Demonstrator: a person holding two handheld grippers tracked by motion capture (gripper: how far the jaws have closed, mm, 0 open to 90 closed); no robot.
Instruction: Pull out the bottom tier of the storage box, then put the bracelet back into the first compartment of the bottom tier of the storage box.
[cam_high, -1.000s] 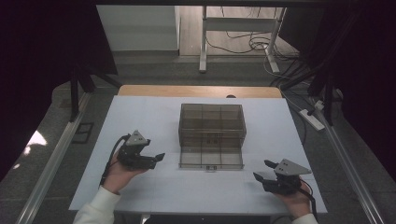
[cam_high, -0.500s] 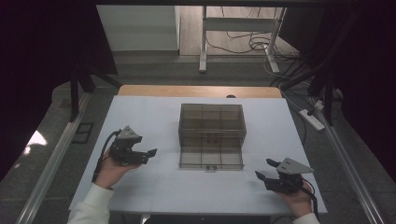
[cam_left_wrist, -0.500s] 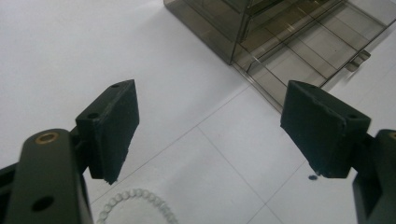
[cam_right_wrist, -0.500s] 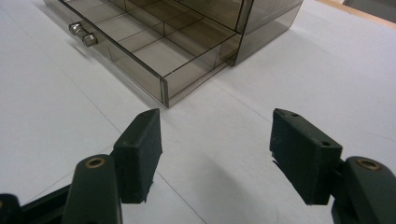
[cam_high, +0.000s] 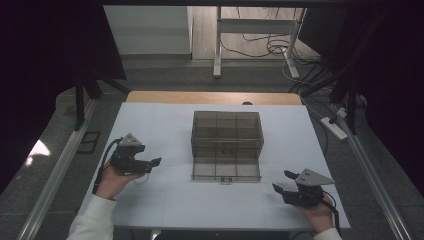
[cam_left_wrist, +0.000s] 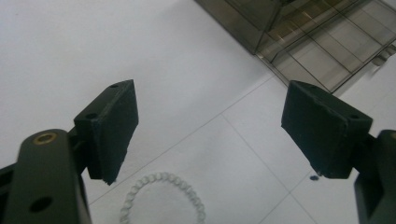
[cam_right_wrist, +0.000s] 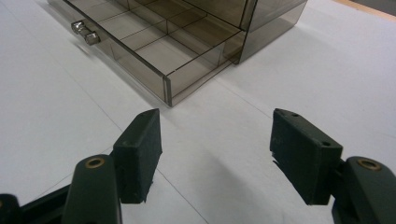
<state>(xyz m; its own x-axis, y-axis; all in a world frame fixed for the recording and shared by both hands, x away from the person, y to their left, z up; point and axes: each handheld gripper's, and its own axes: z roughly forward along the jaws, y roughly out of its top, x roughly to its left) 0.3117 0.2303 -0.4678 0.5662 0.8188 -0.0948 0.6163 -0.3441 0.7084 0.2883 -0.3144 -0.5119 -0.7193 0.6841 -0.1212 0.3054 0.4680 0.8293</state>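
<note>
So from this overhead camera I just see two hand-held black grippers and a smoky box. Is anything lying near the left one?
Observer: Yes. The left gripper view shows a small ring of white beads lying on the white table, just below the left gripper, whose jaws stand wide apart.
Operator: And is the box's drawer holding anything?
Observer: The right gripper view looks into the pulled-out drawer of the smoky clear plastic box. Its divided compartments look empty.
Operator: How would one pull it?
Observer: There is a small silver metal knob on the drawer's front.
</note>
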